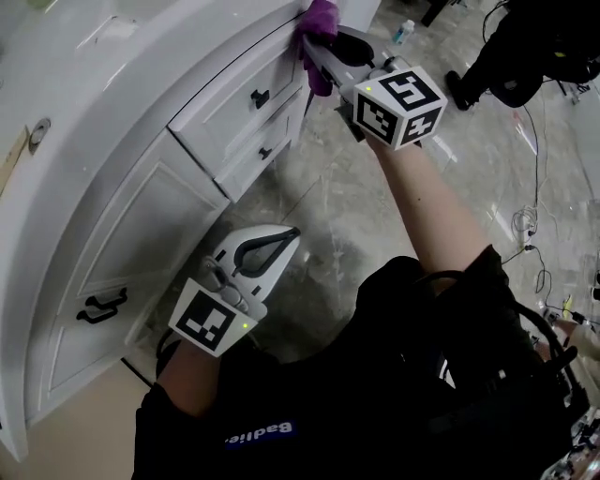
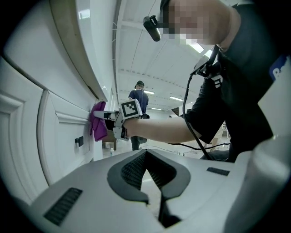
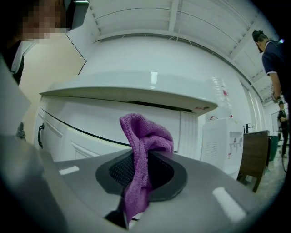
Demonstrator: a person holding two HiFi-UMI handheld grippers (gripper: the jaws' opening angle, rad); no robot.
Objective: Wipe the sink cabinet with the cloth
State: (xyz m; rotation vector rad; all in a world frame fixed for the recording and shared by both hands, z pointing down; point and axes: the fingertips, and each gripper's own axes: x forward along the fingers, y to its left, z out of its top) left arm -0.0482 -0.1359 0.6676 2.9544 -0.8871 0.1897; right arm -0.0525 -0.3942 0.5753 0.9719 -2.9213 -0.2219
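A purple cloth (image 1: 319, 28) is pinched in my right gripper (image 1: 315, 54), which is shut on it and holds it against the top right end of the white sink cabinet (image 1: 141, 187), beside the upper drawer. In the right gripper view the cloth (image 3: 145, 141) stands up out of the jaws of that gripper (image 3: 141, 161), close under the countertop lip (image 3: 136, 91). My left gripper (image 1: 281, 236) hangs lower, in front of the cabinet door, shut and empty. The left gripper view shows its jaws (image 2: 146, 157) closed, and the cloth (image 2: 97, 120) pressed on the cabinet front farther off.
Two drawers carry black handles (image 1: 260, 97) (image 1: 265, 153), and the door has another (image 1: 101, 306). The floor is grey marble with a bottle (image 1: 403, 31) and cables (image 1: 525, 225) on it. A person (image 2: 138, 98) stands in the background. A brown stand (image 3: 252, 154) sits at right.
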